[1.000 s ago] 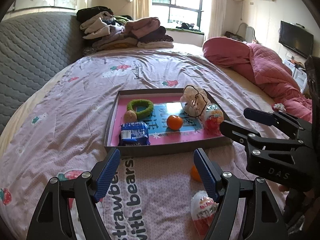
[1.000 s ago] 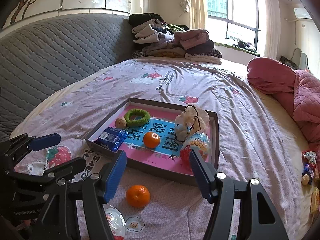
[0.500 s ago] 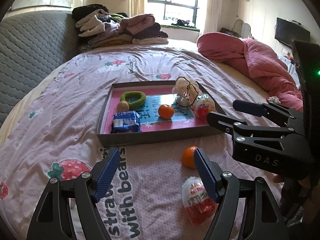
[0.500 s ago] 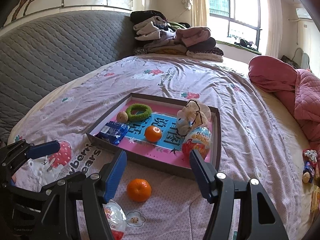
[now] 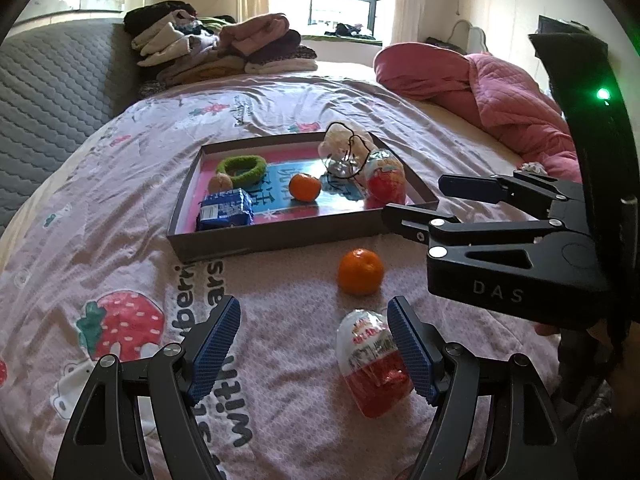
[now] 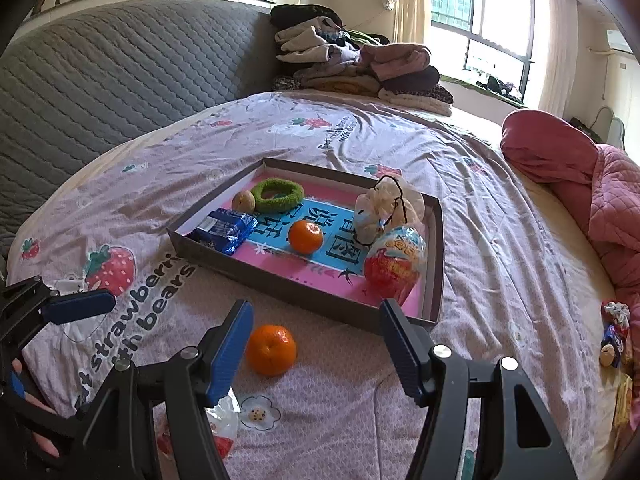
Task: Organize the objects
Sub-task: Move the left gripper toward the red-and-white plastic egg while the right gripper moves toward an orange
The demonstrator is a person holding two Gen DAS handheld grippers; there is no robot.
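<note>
A grey-rimmed tray [image 5: 280, 236] [image 6: 304, 292] with a pink and blue floor lies on the bedsheet. It holds a green ring [image 5: 242, 169], a blue snack packet [image 5: 226, 209], an orange [image 5: 305, 187], a white pouch [image 5: 344, 150] and a foil egg [image 6: 394, 260]. A loose orange [image 5: 360, 266] [image 6: 271, 350] and a second foil egg [image 5: 372, 368] lie on the sheet in front of the tray. My left gripper [image 5: 312, 344] [image 6: 48, 344] is open, with the loose egg just inside its right finger. My right gripper [image 6: 316, 344] [image 5: 424, 200] is open, the loose orange beside its left finger.
Folded clothes [image 5: 224, 52] are stacked at the head of the bed by a grey quilted headboard [image 6: 100, 80]. A pink quilt [image 5: 500, 96] is bunched on the right. A few small wrapped items [image 6: 614, 332] lie near the bed's right edge.
My left gripper has sunk and pulled back, so the tray looks farther off and the loose orange and egg show fully ahead of its fingers. The right gripper has hardly moved. Both stay open.
</note>
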